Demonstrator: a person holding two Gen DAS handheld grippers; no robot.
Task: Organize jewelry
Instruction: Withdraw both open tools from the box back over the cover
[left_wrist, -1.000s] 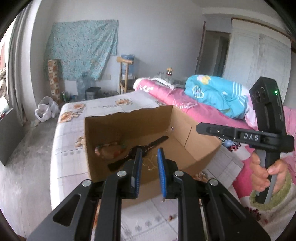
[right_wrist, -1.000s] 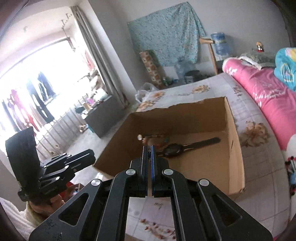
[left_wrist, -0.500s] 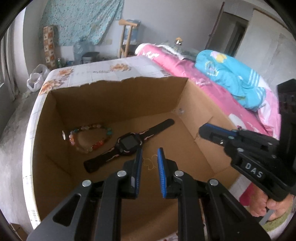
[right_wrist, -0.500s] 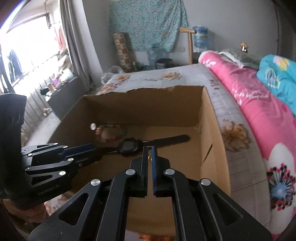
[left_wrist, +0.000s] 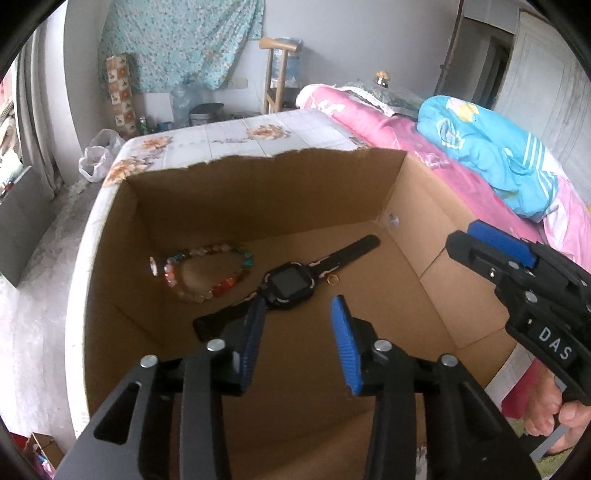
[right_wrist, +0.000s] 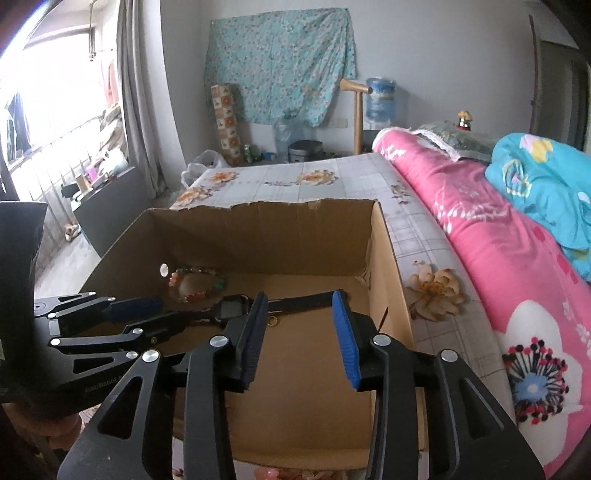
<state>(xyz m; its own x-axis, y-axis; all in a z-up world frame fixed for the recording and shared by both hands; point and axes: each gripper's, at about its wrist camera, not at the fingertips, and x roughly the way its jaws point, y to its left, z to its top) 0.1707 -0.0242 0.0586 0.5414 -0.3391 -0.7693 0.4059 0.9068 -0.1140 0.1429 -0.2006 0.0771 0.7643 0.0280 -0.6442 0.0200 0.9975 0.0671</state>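
Both grippers over a torn-rimmed cardboard box (left_wrist: 88, 280) on the bed. L gripper (left_wrist: 297, 325) and R gripper (right_wrist: 300, 325): jaws have just been opening, now parted w/ nothing between the ribbed blue pads. A thin gold piece seen between the L pads earlier is gone from there; a small gold ring (left_wrist: 333, 280) lies on the box floor just ahead of the L tips, touching or nearly touching the watch strap. Judged: ring delivered, that item done. Black watch (left_wrist: 291, 282): glossy square face, flat matte strap, lying diagonally directly ahead of the L tips. Bead bracelet (left_wrist: 201, 271): round, multicoloured translucent beads in a loop, ahead-left by the box wall.
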